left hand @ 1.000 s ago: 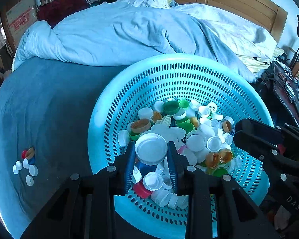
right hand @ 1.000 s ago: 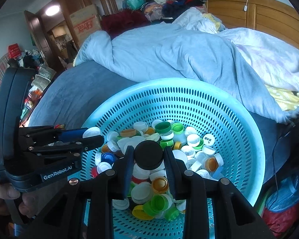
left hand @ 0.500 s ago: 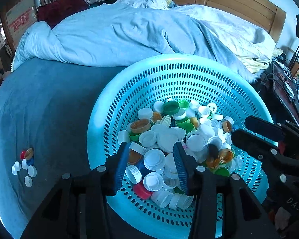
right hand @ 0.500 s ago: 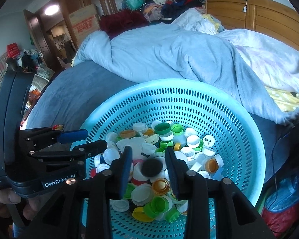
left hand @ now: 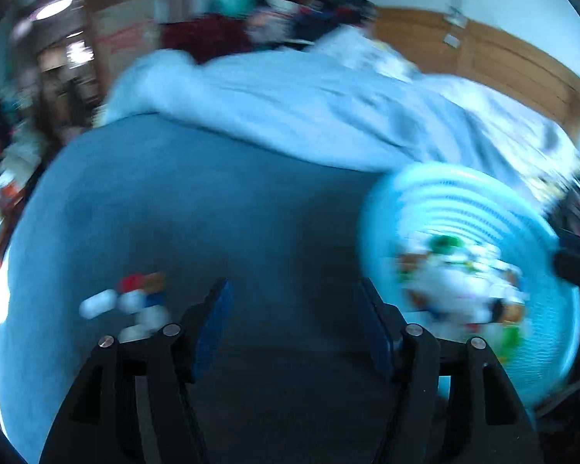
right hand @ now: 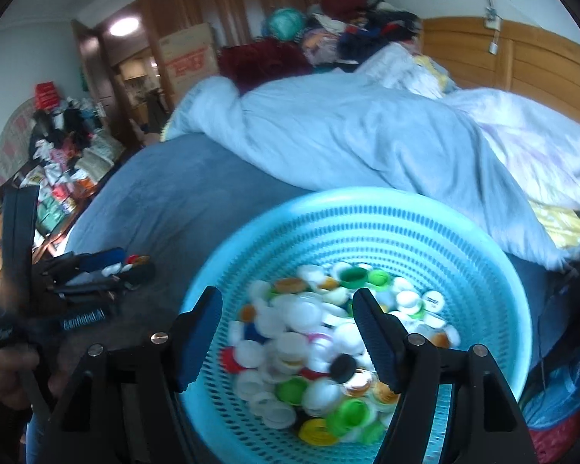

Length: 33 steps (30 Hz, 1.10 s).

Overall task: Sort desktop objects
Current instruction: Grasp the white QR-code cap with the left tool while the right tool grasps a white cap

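A light blue perforated basket point(right hand: 495, 282) on the blue bedsheet holds many bottle caps, white, green, orange, yellow and a black cap point(right hand: 343, 367). My right gripper point(right hand: 288, 311) is open and empty over the basket's caps. My left gripper point(left hand: 295, 301) is open and empty over bare blue sheet, left of the basket point(left hand: 444, 201); its view is blurred by motion. A small group of sorted caps point(left hand: 135, 301), white, red, orange and blue, lies on the sheet just left of the left fingers. The left gripper also shows in the right wrist view point(right hand: 96, 270).
A crumpled pale blue duvet point(right hand: 348, 131) lies behind the basket. A wooden headboard point(right hand: 522, 58) stands at the back right. Clothes and a cardboard box point(right hand: 189, 58) pile up at the back. Clutter sits beyond the bed's left edge point(right hand: 58, 178).
Both grippers have opened wide. The white cap and the black cap they held dropped into the basket. The left gripper has swung left, away from the basket, toward the sorted caps.
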Motion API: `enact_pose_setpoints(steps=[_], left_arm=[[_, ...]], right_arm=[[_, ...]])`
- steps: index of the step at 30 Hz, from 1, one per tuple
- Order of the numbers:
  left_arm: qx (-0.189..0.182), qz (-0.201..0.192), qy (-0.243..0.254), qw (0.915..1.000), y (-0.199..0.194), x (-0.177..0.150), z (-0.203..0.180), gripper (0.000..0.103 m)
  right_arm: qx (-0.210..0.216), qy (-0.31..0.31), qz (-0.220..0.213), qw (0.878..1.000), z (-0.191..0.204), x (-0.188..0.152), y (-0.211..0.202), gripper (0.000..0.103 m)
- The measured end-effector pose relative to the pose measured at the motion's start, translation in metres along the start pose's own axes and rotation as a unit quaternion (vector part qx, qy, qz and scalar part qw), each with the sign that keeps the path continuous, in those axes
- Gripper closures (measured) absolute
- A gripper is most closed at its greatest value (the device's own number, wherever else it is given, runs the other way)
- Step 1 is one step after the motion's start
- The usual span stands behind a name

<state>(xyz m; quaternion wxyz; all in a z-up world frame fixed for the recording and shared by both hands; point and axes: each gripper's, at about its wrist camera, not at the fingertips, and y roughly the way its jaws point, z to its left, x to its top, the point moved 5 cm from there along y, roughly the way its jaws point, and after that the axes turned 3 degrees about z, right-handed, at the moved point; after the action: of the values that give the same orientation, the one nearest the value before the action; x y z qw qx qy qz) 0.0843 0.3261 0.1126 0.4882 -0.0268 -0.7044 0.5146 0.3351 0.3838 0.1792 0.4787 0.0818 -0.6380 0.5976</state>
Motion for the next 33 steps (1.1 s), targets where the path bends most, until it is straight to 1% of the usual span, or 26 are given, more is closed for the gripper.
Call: enact_pose_setpoints(steps=[2, 4, 6, 8, 11, 13, 18, 19, 21, 22, 23, 25, 26, 27, 30, 33], left_arm=[[0.029, -0.001, -0.034, 0.999, 0.006, -0.014, 0.05, 0.042], [0.053, 0.011, -0.065, 0.9965, 0.019, -0.033, 0.096, 0.042], [0.062, 0.026, -0.08, 0.9945, 0.034, -0.049, 0.128, 0.042], [0.058, 0.048, -0.084, 0.9937, 0.054, -0.065, 0.149, 0.042], [0.047, 0.061, -0.083, 0.9936, 0.077, -0.076, 0.162, 0.042], [0.048, 0.063, -0.081, 0.9936, 0.09, -0.075, 0.163, 0.042], [0.047, 0.081, -0.081, 0.9923, 0.115, -0.08, 0.163, 0.042], [0.047, 0.089, -0.083, 0.9915, 0.119, -0.081, 0.164, 0.042], [0.048, 0.09, -0.085, 0.9912, 0.121, -0.082, 0.166, 0.042], [0.049, 0.092, -0.082, 0.9912, 0.122, -0.081, 0.167, 0.043], [0.051, 0.09, -0.079, 0.9915, 0.121, -0.081, 0.166, 0.048], [0.048, 0.088, -0.075, 0.9921, 0.12, -0.082, 0.165, 0.076], [0.047, 0.087, -0.076, 0.9922, 0.117, -0.083, 0.166, 0.078], [0.045, 0.086, -0.078, 0.9921, 0.114, -0.083, 0.167, 0.079], [0.058, 0.065, -0.089, 0.9922, 0.093, -0.081, 0.175, 0.079], [0.063, 0.045, -0.122, 0.9895, 0.063, -0.087, 0.193, 0.079]], right_arm=[[0.013, -0.013, 0.002, 1.0, 0.018, 0.002, 0.005, 0.028], [0.027, -0.029, 0.005, 0.999, 0.038, 0.003, 0.011, 0.028], [0.039, -0.043, 0.01, 0.998, 0.056, 0.004, 0.019, 0.028], [0.05, -0.056, 0.017, 0.997, 0.073, 0.003, 0.028, 0.027], [0.061, -0.075, 0.031, 0.995, 0.094, 0.001, 0.043, 0.027], [0.063, -0.085, 0.04, 0.994, 0.104, -0.003, 0.051, 0.027], [0.063, -0.094, 0.06, 0.992, 0.112, -0.009, 0.067, 0.027], [0.062, -0.095, 0.063, 0.992, 0.113, -0.01, 0.07, 0.027], [0.062, -0.095, 0.066, 0.991, 0.115, -0.01, 0.072, 0.027], [0.063, -0.097, 0.068, 0.991, 0.117, -0.009, 0.074, 0.027], [0.064, -0.099, 0.07, 0.991, 0.119, -0.009, 0.076, 0.027], [0.069, -0.105, 0.072, 0.99, 0.127, -0.01, 0.08, 0.028], [0.072, -0.108, 0.072, 0.989, 0.131, -0.01, 0.081, 0.03], [0.077, -0.113, 0.073, 0.988, 0.137, -0.01, 0.084, 0.033], [0.09, -0.125, 0.079, 0.985, 0.157, -0.012, 0.095, 0.034], [0.112, -0.135, 0.088, 0.981, 0.18, -0.012, 0.119, 0.034]])
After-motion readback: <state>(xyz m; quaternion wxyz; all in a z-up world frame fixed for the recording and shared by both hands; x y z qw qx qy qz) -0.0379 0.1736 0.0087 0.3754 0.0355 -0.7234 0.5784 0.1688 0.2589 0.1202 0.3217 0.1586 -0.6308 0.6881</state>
